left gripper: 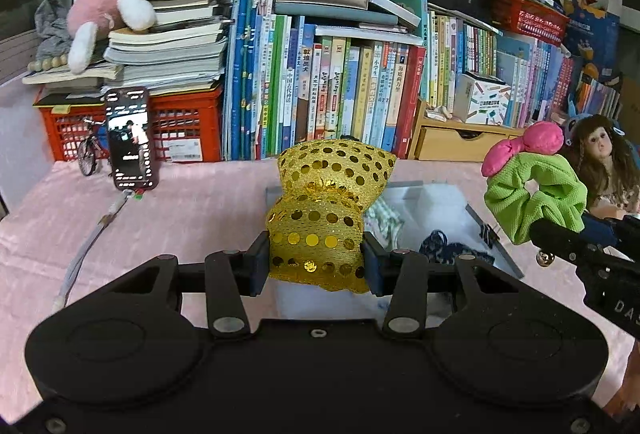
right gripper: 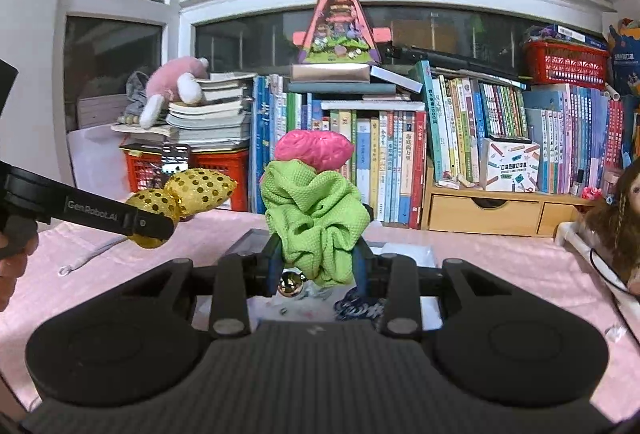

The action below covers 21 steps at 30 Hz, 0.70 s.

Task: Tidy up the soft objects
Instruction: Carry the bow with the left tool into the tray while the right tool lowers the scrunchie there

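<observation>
My left gripper (left gripper: 316,266) is shut on a gold sequinned bow (left gripper: 328,206) and holds it above a clear shallow box (left gripper: 440,198) on the pink tablecloth. The bow also shows in the right wrist view (right gripper: 188,194). My right gripper (right gripper: 318,270) is shut on a green scrunchie (right gripper: 316,218) with a pink bow on top (right gripper: 316,150) and a small gold bell (right gripper: 290,284) hanging below. The scrunchie also shows at the right of the left wrist view (left gripper: 536,190). The box holds a dark blue fabric piece (left gripper: 448,248) and a checked cloth.
A row of upright books (left gripper: 340,90) lines the back, with a red crate (left gripper: 184,126) and stacked books at left. A phone on a stand (left gripper: 130,138) and its cable sit at left. A doll (left gripper: 604,154) and a wooden drawer unit (left gripper: 460,142) are at right.
</observation>
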Available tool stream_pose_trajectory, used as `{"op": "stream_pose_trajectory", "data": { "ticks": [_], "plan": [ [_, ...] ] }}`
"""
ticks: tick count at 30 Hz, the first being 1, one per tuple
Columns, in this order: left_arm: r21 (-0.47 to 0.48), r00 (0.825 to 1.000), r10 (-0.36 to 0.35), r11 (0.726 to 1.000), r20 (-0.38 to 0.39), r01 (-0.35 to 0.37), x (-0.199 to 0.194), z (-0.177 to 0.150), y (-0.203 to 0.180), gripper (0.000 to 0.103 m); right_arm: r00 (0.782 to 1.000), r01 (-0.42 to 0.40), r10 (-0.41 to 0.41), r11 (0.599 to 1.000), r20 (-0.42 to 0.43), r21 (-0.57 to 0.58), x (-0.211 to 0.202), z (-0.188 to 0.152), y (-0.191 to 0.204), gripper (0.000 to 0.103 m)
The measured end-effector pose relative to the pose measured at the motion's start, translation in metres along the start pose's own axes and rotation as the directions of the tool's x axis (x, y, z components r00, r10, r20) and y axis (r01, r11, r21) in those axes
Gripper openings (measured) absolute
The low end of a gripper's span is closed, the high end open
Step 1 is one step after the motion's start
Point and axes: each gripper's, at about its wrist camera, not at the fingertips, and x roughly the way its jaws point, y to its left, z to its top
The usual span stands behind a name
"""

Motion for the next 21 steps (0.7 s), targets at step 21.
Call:
{"op": "stream_pose_trajectory", "data": {
  "ticks": [21],
  "plan": [
    [-0.054, 0.975, 0.048, 0.997, -0.217, -0.061, 0.156, 0.04, -0.031, 0.044, 0.955, 0.041, -0.012, 0.995, -0.295, 0.092, 0.137, 0.019, -0.045, 0.04]
  ]
}}
